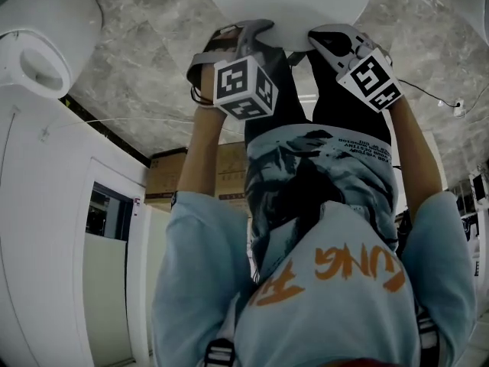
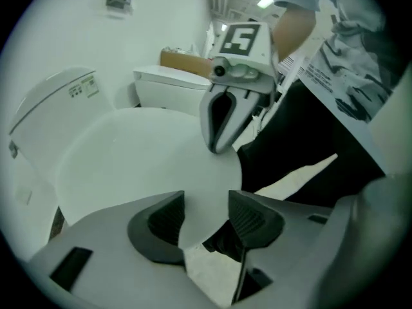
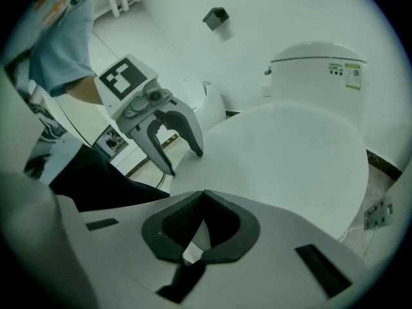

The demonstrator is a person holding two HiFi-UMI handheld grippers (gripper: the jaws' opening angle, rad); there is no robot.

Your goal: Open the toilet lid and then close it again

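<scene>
The white oval plastic toilet lid [image 3: 283, 159] lies lowered over the bowl, in front of the white ceramic cistern [image 3: 318, 69] at the far side. From these angles I cannot confirm whether it is fully seated.

Both claws work at the lid's near rim.

1. Left claw [image 2: 206, 205]: spread. The lid's rim runs between its two ribbed pads [image 2: 168, 219], and I see no pad pressing on it. In the right gripper view, this claw [image 3: 183, 159] straddles the rim, with one finger over the lid's top face and the other at its edge.
2. Right claw [image 3: 204, 195]: pressed together, tips meeting. In the left gripper view its closed tips [image 2: 219, 148] sit at the lid's rim, just to the right of the left claw.

In the head view, both claws [image 1: 256, 33] [image 1: 325, 37] reach the rim side by side, above a grey marbled tile floor [image 1: 153, 67].
</scene>
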